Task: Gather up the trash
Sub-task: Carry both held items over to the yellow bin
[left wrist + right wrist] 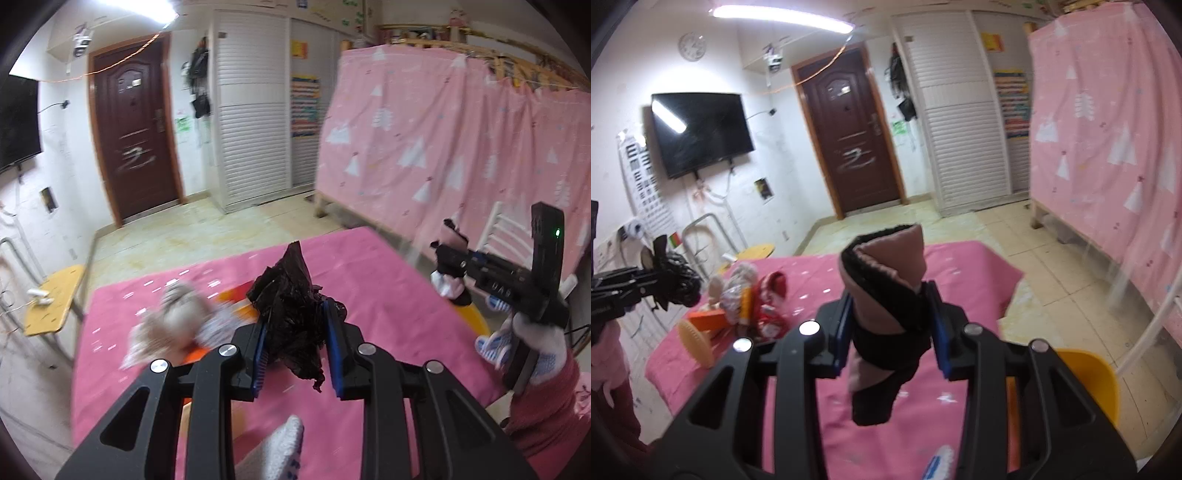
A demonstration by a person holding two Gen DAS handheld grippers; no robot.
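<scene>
Trash pile [177, 325] of crinkly wrappers and orange card lies blurred at lower left on the pink-clothed worktop [388, 288], below and left of the left gripper [295, 350], the nearer one, clamped on a crumpled black plastic bag [291, 314]. Far right, the right gripper [448, 254] pinches a soft pink-and-black fabric piece [886, 295], upright.

bag [291, 295]: crinkled glossy plastic | sock [886, 295]: soft matt cloth | tablecloth [369, 266]: matt cloth
</scene>
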